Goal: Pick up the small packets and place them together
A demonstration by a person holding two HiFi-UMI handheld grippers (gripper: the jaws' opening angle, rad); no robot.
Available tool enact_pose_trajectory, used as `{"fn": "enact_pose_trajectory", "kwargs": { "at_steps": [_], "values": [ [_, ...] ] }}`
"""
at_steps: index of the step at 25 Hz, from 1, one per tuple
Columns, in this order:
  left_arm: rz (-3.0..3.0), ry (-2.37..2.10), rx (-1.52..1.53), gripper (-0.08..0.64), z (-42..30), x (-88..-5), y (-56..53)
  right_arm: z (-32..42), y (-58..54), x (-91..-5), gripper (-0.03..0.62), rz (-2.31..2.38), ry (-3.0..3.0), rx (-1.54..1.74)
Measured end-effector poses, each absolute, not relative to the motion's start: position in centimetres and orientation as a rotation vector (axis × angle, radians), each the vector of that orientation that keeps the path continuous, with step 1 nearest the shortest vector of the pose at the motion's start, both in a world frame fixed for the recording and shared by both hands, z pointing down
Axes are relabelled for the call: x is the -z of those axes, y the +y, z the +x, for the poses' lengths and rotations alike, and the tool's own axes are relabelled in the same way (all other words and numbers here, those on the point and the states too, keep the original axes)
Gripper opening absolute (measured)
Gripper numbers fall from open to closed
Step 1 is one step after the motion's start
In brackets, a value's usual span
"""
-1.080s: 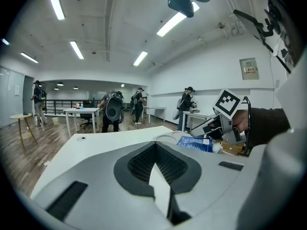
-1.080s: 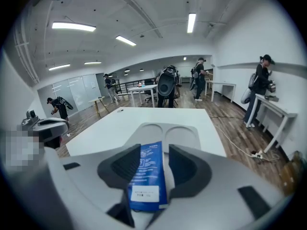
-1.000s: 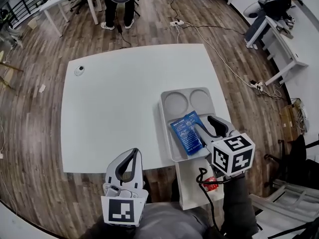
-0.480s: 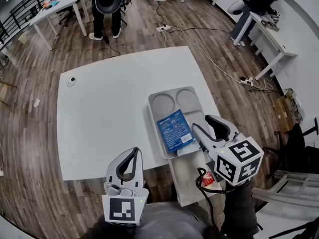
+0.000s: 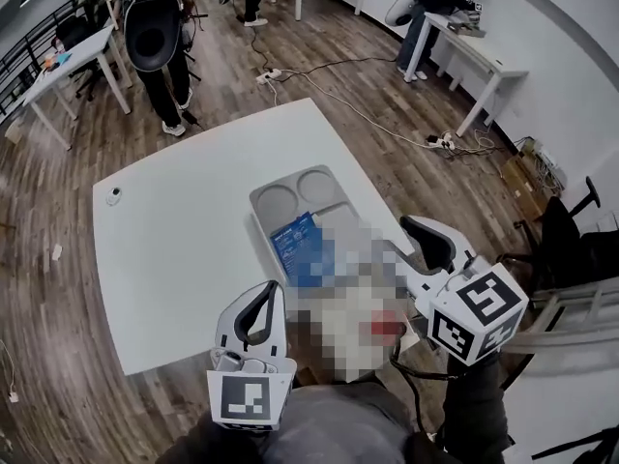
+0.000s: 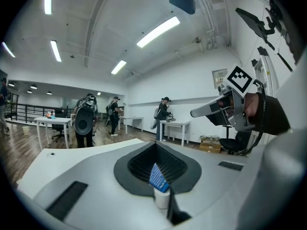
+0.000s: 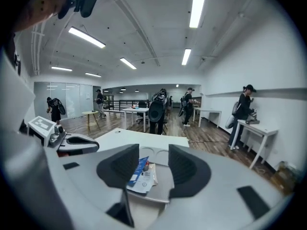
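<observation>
Two packets at least are accounted for: a blue packet [image 5: 293, 240] and a white packet [image 7: 144, 177] lying against it. Both are in the large compartment of the grey tray [image 5: 279, 203], which sits on the right half of the white table [image 5: 164, 249]. In the right gripper view the blue one leans up on its edge with the white one flat beside it, touching. A speck of red shows among them, too small to identify. The tray's two round compartments are bare.

Right gripper [image 5: 421, 249]: jaws apart, nothing between the pads. It is held off the tray's near end, clear of the packets.

Left gripper [image 5: 270, 288]: jaws closed tip to tip, held back at the table's near edge. A sliver of blue shows low in the slot between its pads — by my reading the tray's packet seen beyond, not a thing clamped.

Status, as a judgement: the gathering appears done. No loose packet is visible on the open table. The only other item is a small white object [image 5: 114, 196] near the far left corner, too small to name.

One reservation — the near end of the tray is obscured in the head view, so the count there cannot be verified. Left to do, if anything: confirm that end holds no stray.
</observation>
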State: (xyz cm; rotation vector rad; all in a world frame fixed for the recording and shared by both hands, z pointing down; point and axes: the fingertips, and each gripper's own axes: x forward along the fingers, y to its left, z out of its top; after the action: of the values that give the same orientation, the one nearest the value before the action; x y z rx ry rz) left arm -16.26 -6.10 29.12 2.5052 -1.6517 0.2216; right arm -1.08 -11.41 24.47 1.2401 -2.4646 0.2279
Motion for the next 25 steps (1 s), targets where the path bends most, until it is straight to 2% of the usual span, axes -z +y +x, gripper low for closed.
{"fn": "enact_pose_trajectory", "kwargs": {
  "at_steps": [6, 11, 25],
  "values": [
    [2.624, -1.515, -0.153, -0.005, -12.5, -28.3, -5.9, 2.0, -8.7, -21.6, 0.193, 1.329, -2.391, -0.098],
    [2.671, -1.415, -0.162, -0.005, -10.3, -29.1, -5.5, 3.2, -6.8, -24.0, 0.193, 1.34, -2.343, -0.15],
    [2.584, -1.316, -0.309, -0.005, -9.0, -35.4, -5.9, 1.7, 1.0, -45.9, 0.193, 0.721, -1.947, -0.463]
  ]
}}
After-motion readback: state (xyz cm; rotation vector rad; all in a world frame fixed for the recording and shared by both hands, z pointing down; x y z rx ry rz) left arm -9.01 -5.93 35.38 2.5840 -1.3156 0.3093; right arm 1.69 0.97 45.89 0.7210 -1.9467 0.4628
